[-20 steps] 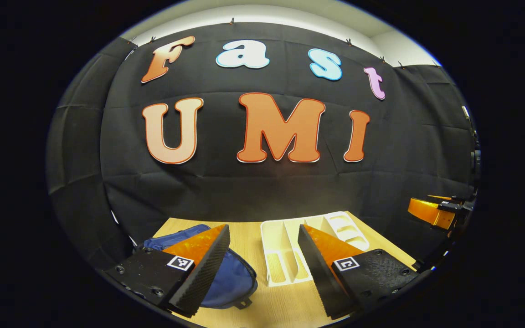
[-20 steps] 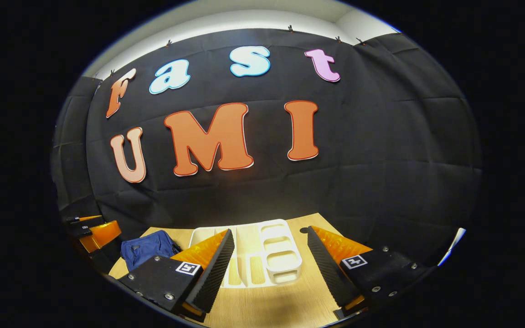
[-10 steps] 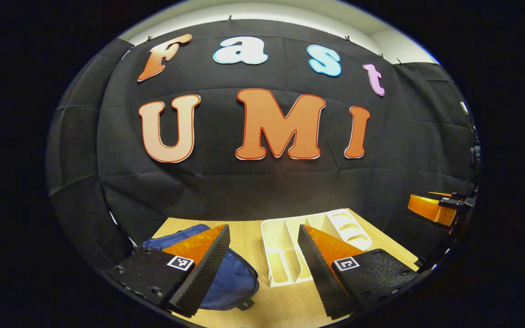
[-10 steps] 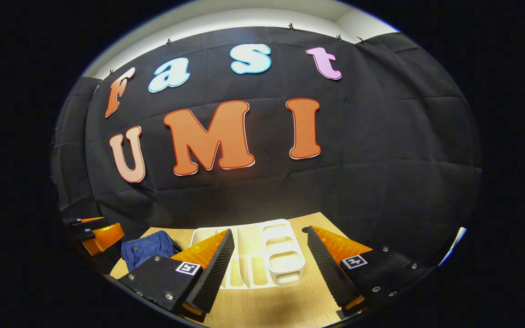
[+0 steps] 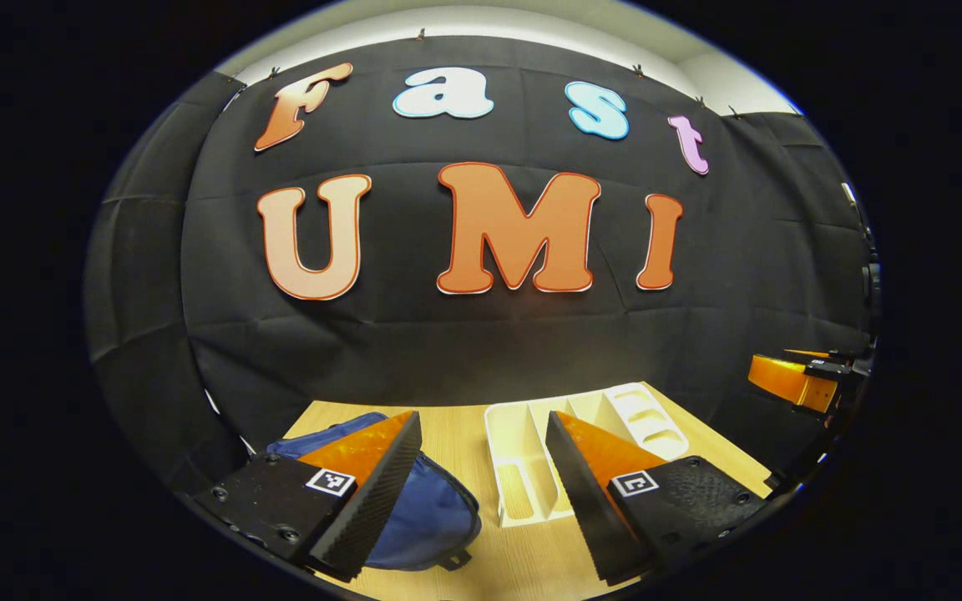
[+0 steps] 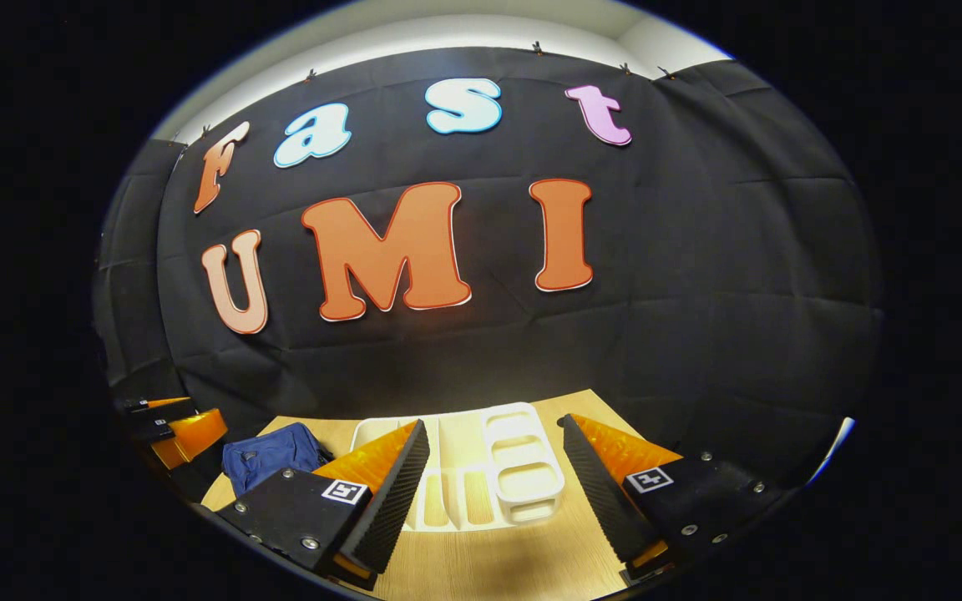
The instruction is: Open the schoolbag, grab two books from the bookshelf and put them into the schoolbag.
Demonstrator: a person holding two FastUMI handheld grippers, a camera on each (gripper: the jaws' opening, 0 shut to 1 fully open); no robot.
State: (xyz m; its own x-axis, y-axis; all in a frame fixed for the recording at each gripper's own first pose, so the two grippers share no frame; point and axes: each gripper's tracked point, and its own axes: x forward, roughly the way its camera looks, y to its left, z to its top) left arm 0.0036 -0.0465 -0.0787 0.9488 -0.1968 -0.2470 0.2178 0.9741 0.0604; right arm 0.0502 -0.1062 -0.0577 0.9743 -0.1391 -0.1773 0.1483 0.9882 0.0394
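Here, the left gripper (image 5: 481,492) hangs above the near edge of the wooden table (image 5: 456,434), fingers wide apart, holding nothing. The right gripper (image 6: 489,492) is wide too and holds nothing. The blue schoolbag (image 5: 427,513) lies zipped by the table's left edge. The white bookshelf (image 6: 523,467) lies flat mid-table, bare wood between them. Black cloth wall (image 6: 698,292) stands behind.
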